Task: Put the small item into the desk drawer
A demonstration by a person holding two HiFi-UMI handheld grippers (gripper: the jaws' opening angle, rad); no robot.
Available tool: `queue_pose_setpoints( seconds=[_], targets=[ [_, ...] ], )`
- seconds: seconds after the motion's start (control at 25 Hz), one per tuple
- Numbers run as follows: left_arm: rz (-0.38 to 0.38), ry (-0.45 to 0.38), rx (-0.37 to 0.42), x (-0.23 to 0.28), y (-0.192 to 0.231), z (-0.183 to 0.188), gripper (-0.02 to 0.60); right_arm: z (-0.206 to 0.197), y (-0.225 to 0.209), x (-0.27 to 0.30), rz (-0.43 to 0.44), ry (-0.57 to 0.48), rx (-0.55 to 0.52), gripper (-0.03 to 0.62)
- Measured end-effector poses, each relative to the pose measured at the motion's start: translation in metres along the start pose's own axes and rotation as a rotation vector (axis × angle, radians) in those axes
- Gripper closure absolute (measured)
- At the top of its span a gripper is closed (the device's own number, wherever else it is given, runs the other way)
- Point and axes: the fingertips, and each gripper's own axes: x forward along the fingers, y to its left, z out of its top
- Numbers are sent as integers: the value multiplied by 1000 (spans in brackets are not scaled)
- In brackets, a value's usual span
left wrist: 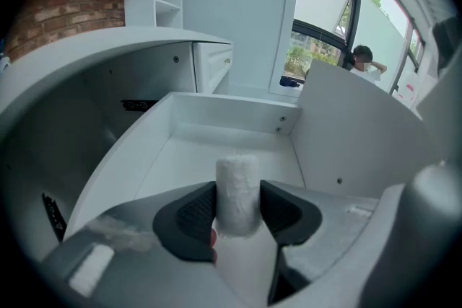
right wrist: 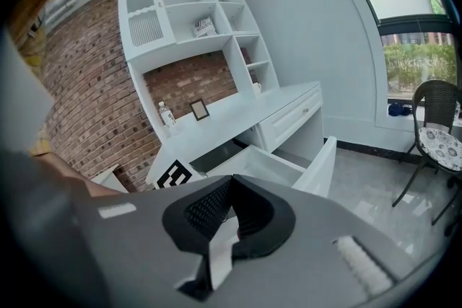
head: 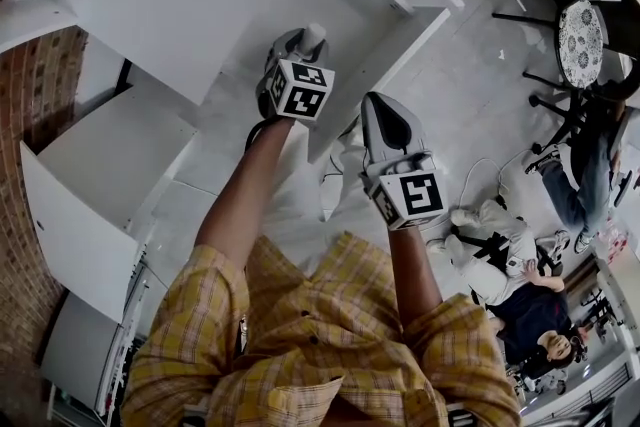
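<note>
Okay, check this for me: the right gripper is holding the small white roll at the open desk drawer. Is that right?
Not quite. The left gripper is the one clamped on the small white roll, as the left gripper view shows. The right gripper has its jaws together with nothing between them. The rest stands: the roll is at the open desk drawer.

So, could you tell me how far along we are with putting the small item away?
Done: the desk drawer stands open. In hand: the left gripper is shut on the small white roll, above the drawer. Left to do: lower it in and release. The right gripper is shut on nothing.
</note>
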Motion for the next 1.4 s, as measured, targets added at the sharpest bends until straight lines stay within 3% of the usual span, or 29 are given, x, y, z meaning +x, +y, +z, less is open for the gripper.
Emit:
queue_pose_setpoints(
  seconds=[0.48, 1.4],
  targets=[
    [-16, 74, 63, 31, -6, -13, 393, -8, -8, -5, -3, 14, 9, 595],
    [-15, 119, 65, 45, -6, -21, 382, -6, -1, -4, 31, 22, 11, 595]
  ],
)
